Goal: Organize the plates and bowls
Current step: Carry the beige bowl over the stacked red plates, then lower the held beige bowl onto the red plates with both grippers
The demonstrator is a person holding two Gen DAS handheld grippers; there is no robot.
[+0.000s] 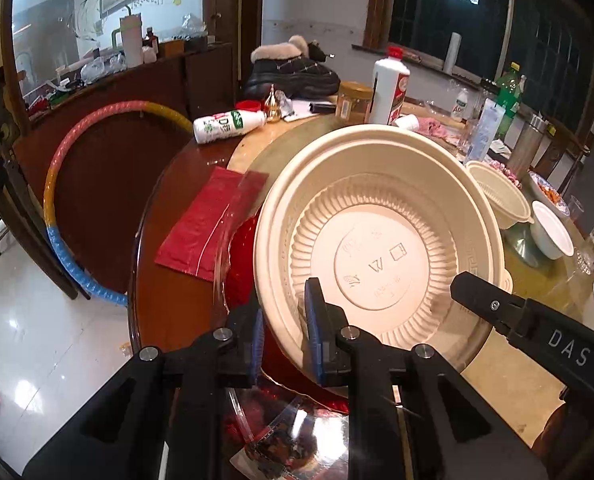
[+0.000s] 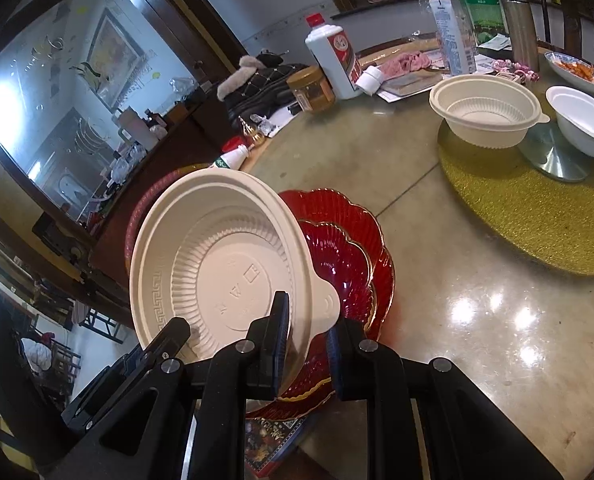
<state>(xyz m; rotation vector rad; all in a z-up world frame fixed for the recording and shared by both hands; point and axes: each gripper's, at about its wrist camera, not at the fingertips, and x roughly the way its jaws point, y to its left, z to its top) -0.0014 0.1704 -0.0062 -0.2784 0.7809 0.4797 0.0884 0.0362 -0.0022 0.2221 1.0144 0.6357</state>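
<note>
A cream plastic bowl (image 1: 377, 240) hangs tilted above the table, its ribbed inside facing both cameras. My left gripper (image 1: 285, 320) is shut on its rim at the lower left of the left wrist view. One finger of my right gripper (image 1: 481, 294) reaches the opposite rim. In the right wrist view the bowl (image 2: 225, 256) is held by my right gripper (image 2: 309, 320), shut on the rim beside the bowl's tab. A finger of my left gripper (image 2: 173, 332) shows at the lower left. A red scalloped plate (image 2: 349, 248) lies on the table just under and behind the bowl, partly hidden.
A second cream bowl (image 2: 485, 116) and a white bowl (image 2: 585, 124) stand on a gold round mat (image 2: 537, 216) at the far right. A white bottle (image 2: 333, 56), a jar and a dish of food (image 2: 577, 68) crowd the back. A red packet (image 1: 209, 220) lies near the table's left edge.
</note>
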